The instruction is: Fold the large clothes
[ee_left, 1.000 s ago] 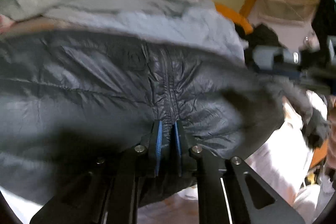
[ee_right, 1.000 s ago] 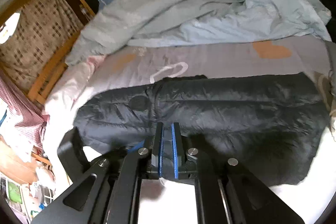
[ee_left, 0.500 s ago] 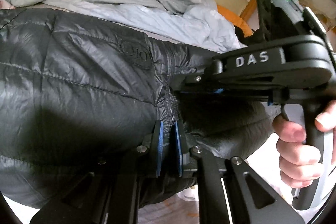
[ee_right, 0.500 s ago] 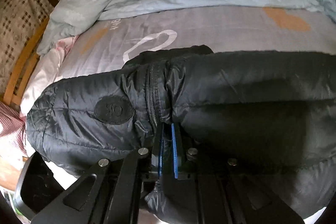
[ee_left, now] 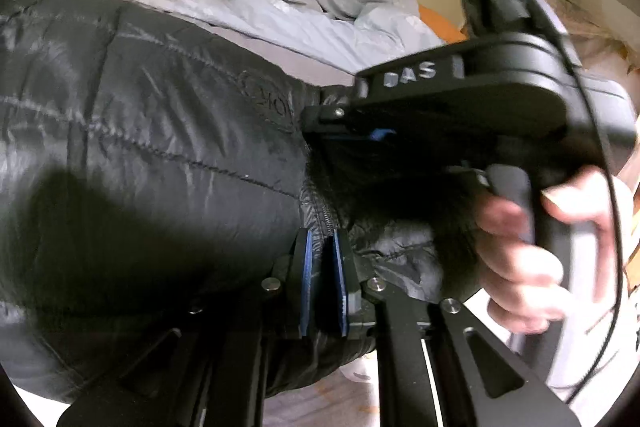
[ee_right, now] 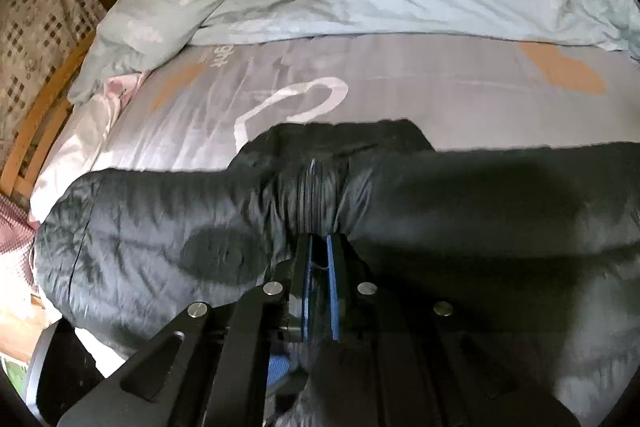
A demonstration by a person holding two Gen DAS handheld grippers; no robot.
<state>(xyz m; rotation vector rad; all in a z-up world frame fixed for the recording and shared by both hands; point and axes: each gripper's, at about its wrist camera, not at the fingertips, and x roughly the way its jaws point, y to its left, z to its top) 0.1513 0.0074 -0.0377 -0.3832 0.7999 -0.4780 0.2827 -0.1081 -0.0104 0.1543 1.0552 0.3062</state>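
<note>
Dim indoor light is falling from above me; my tools are casting soft shadows over the black jacket. My hand is blurring; fisheye edges are bending, corners darkening.

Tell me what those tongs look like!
Both tongs are black metal-looking frames with silver bolts and thin blue pads on the fingers. The right tongs have white letters "DAS" on the side, a green light on top, a black cable and a handle.
</note>
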